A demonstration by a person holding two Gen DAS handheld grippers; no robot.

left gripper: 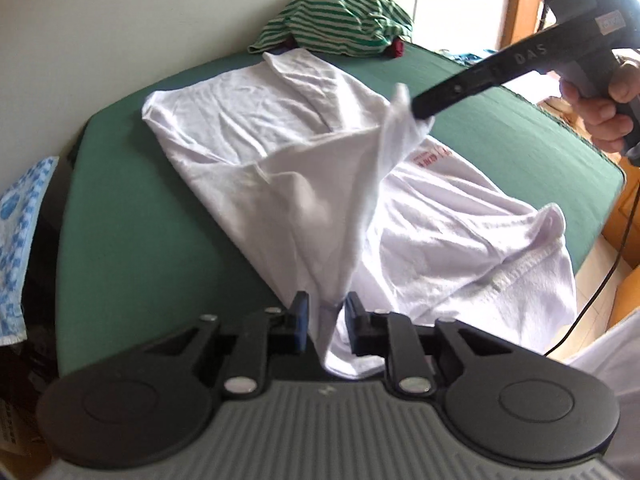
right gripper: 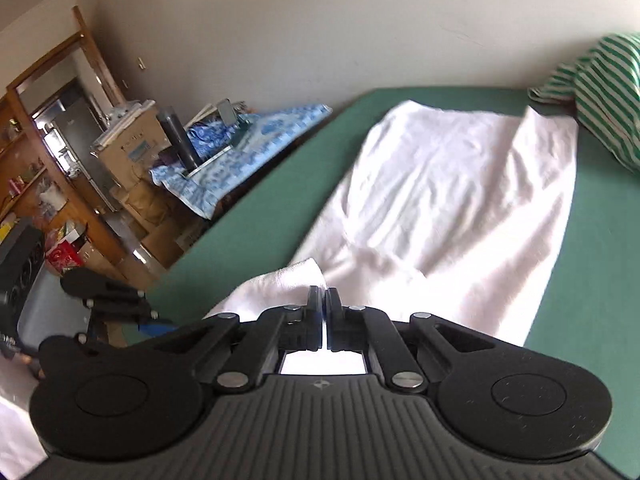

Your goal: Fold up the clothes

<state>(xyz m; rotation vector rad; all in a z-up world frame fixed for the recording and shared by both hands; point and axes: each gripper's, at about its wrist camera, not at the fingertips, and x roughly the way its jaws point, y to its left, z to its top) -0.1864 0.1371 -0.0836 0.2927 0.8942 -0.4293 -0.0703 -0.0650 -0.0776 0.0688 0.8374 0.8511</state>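
A white T-shirt lies crumpled on a green padded surface. My left gripper has a gathered bunch of the shirt between its jaws, and the cloth runs taut from there up to my right gripper, which a hand holds above the shirt, pinching a raised edge. In the right wrist view the right gripper is shut with a thin white layer between its pads, and the rest of the T-shirt spreads beyond it. The left gripper shows low on the left there.
A green-and-white striped garment is heaped at the far edge against the wall. Beside the green surface are a blue patterned cloth, a dark bottle, boxes and wooden shelves. A black cable hangs at right.
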